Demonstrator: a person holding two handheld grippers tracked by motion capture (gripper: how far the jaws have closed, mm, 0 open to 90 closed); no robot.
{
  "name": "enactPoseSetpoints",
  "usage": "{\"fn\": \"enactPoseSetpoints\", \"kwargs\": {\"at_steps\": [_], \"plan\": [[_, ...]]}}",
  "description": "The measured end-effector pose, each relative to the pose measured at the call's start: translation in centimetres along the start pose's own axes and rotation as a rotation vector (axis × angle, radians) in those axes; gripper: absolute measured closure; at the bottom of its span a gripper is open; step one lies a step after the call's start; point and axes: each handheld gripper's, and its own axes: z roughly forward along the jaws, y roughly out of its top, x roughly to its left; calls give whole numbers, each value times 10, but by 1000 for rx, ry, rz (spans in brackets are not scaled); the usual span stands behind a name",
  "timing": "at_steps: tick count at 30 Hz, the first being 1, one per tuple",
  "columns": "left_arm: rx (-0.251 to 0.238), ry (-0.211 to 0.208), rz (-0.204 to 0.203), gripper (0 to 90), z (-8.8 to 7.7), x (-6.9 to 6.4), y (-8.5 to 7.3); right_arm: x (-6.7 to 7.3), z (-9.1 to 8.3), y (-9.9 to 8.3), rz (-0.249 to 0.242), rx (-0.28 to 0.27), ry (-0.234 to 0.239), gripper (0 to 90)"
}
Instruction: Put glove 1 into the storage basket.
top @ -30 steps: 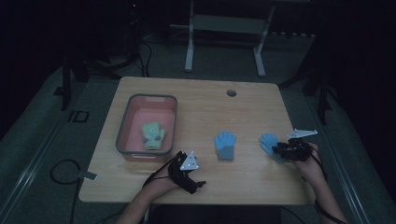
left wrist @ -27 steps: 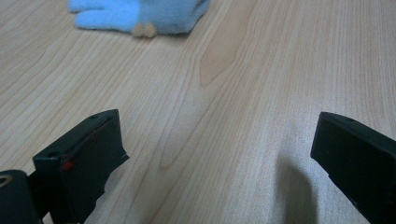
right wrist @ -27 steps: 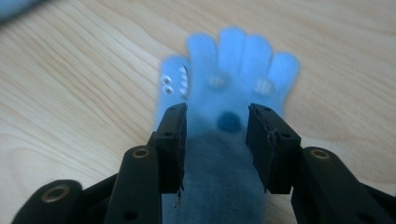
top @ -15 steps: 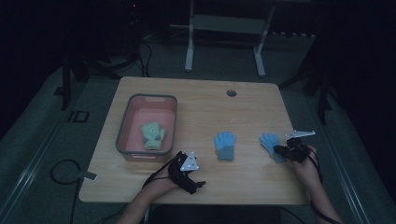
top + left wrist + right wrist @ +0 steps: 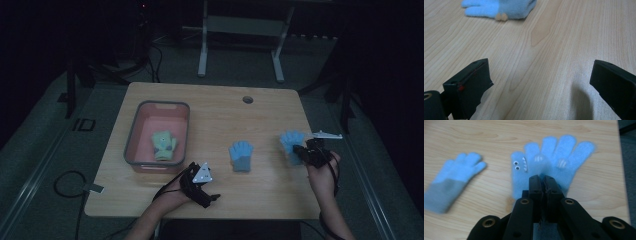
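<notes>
A light blue glove with googly eyes and teeth (image 5: 564, 157) lies near the table's right edge (image 5: 290, 141). My right gripper (image 5: 544, 181) is shut on its cuff end, and the fingers of the glove spread away from the jaws (image 5: 300, 150). A second blue glove with a grey cuff (image 5: 241, 156) lies flat at the table's middle (image 5: 456, 177). My left gripper (image 5: 210, 186) rests near the front edge, open with nothing between its jaws (image 5: 541, 75), pointing toward that glove (image 5: 499, 7). A green glove (image 5: 163, 145) lies in the pink bin (image 5: 131, 145).
The bin stands on the left half of the wooden table (image 5: 215, 115). A round hole (image 5: 247, 99) sits near the far edge. A white stand (image 5: 240, 30) and cables are on the floor beyond the table.
My right gripper has closed on the blue glove's cuff and risen slightly with it. The left gripper has stayed still.
</notes>
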Motion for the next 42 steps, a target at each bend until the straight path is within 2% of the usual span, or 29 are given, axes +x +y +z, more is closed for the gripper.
{"fn": "enactPoseSetpoints", "kwargs": {"at_steps": [2,4,11,16,26,31,39,42], "plan": [[2,0,2,34,0,0,0,8,0,1,12,-6,6,858],[0,-2,-1,34,0,0,0,14,1,1,17,-12,-8,858],[1,-4,-3,34,0,0,0,27,8,-8,73,-31,-20,858],[1,-3,1,34,0,-1,0,35,19,-17,82,-10,-31,857],[3,-2,5,34,1,-1,0,38,39,-34,98,32,-38,844],[9,-3,11,34,1,-1,0,38,51,-44,86,67,-42,823],[10,-9,7,34,1,-1,0,36,46,-42,89,65,-28,773],[9,-8,8,34,1,-2,1,36,39,-38,70,49,-30,742]]}}
